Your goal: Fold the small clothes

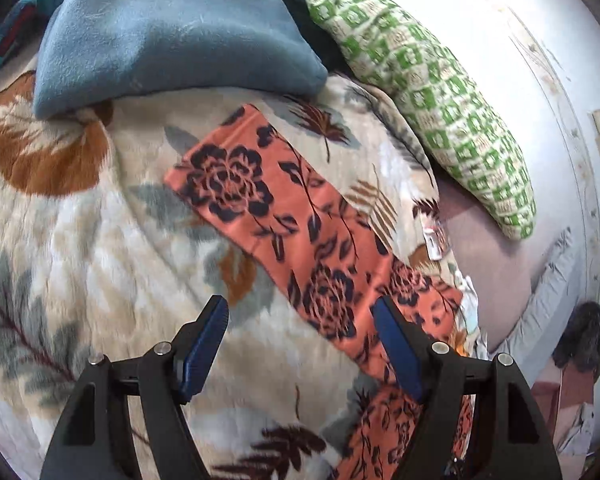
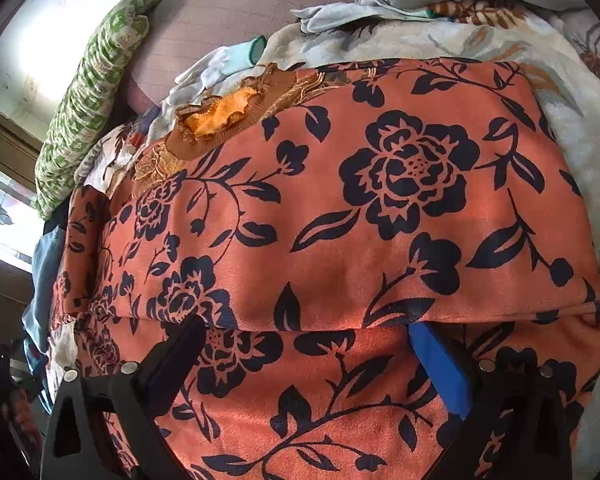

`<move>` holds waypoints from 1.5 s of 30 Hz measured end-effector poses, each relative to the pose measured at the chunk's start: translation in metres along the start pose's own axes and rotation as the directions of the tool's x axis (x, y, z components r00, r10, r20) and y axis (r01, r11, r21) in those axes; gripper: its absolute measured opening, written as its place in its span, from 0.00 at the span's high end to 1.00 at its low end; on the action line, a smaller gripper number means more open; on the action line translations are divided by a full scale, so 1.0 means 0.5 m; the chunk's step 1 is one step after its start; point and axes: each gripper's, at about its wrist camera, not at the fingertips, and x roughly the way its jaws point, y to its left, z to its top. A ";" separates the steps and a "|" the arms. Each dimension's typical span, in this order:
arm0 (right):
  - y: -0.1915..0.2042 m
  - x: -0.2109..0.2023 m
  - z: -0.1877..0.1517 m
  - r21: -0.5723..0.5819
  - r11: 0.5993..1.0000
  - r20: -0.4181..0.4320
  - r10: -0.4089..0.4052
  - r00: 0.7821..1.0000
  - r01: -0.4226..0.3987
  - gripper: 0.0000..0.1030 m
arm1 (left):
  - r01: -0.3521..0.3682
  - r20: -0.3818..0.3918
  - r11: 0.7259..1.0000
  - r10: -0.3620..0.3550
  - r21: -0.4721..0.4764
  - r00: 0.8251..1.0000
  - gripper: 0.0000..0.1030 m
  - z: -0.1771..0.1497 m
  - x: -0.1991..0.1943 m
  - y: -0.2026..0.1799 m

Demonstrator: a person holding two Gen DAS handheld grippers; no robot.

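An orange garment with dark navy flowers [image 1: 300, 232] lies flat on a cream floral blanket [image 1: 80, 240], running from the middle to the lower right of the left wrist view. My left gripper [image 1: 300, 310] is open and empty, hovering above the garment's near edge. In the right wrist view the same orange garment [image 2: 340, 208] fills the frame, with a folded edge crossing just ahead of the fingers. My right gripper [image 2: 306, 330] is open, its tips low at that fold, holding nothing. An orange-brown embroidered collar [image 2: 220, 116] shows at the garment's far end.
A blue fleece blanket [image 1: 172, 36] is heaped at the back. A green-and-white checked pillow [image 1: 428, 92] lies along the wall. Pale small clothes [image 2: 220, 68] are piled beyond the collar, next to a pinkish mattress sheet [image 2: 240, 12].
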 end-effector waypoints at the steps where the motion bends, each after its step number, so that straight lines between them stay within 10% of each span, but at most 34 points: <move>1: 0.001 0.002 0.001 -0.005 1.000 0.002 -0.006 1.000 0.006 0.00 | 0.010 -0.007 1.000 -0.011 -0.025 1.000 0.27 0.020 0.014 0.007; 16: -0.016 -0.016 -0.007 0.041 0.997 0.025 0.065 0.998 -0.066 0.00 | -0.022 0.007 0.968 0.025 -0.249 1.000 0.29 0.086 0.083 0.067; 17: -0.016 -0.016 -0.007 0.043 0.997 0.025 0.064 0.998 -0.065 0.00 | -0.040 0.005 0.968 0.043 -0.246 0.999 0.52 0.090 0.086 0.067; 18: -0.016 -0.015 -0.007 0.045 0.997 0.025 0.063 0.998 -0.064 0.00 | -0.081 -0.015 0.970 0.080 -0.230 0.997 0.95 0.096 0.095 0.067; 20: -0.015 -0.015 -0.008 0.047 0.997 0.026 0.061 0.998 -0.062 0.00 | -0.119 -0.056 0.965 0.109 -0.233 0.992 0.96 0.104 0.115 0.074; 25: -0.016 -0.020 -0.002 0.041 0.997 -0.004 0.068 0.998 -0.067 0.00 | -0.168 0.036 0.984 0.170 -0.060 0.985 0.96 0.108 0.069 -0.025; 29: -0.027 -0.074 -0.014 0.082 0.990 0.056 0.107 0.993 -0.111 0.01 | -0.113 0.180 0.967 0.072 0.230 0.981 0.96 0.065 -0.022 -0.237; 32: -0.035 -0.138 -0.052 0.053 0.992 0.150 0.106 0.983 -0.115 0.01 | -0.034 0.213 0.881 -0.076 0.471 0.974 0.96 -0.027 -0.071 -0.423; 39: -0.098 -0.242 -0.159 0.073 0.992 0.237 0.080 0.968 -0.100 0.01 | 0.195 -0.015 0.540 -0.319 0.819 0.948 0.96 -0.394 -0.047 -0.726; 43: -0.143 -0.273 -0.196 0.119 0.988 0.257 0.067 0.964 -0.100 0.01 | 0.321 -0.255 0.347 -0.223 0.881 0.941 0.75 -0.606 0.099 -0.780; 45: -0.163 -0.273 -0.207 0.141 0.986 0.240 0.059 0.969 -0.094 0.01 | 0.306 -0.320 0.333 -0.014 0.892 0.947 0.45 -0.680 0.199 -0.749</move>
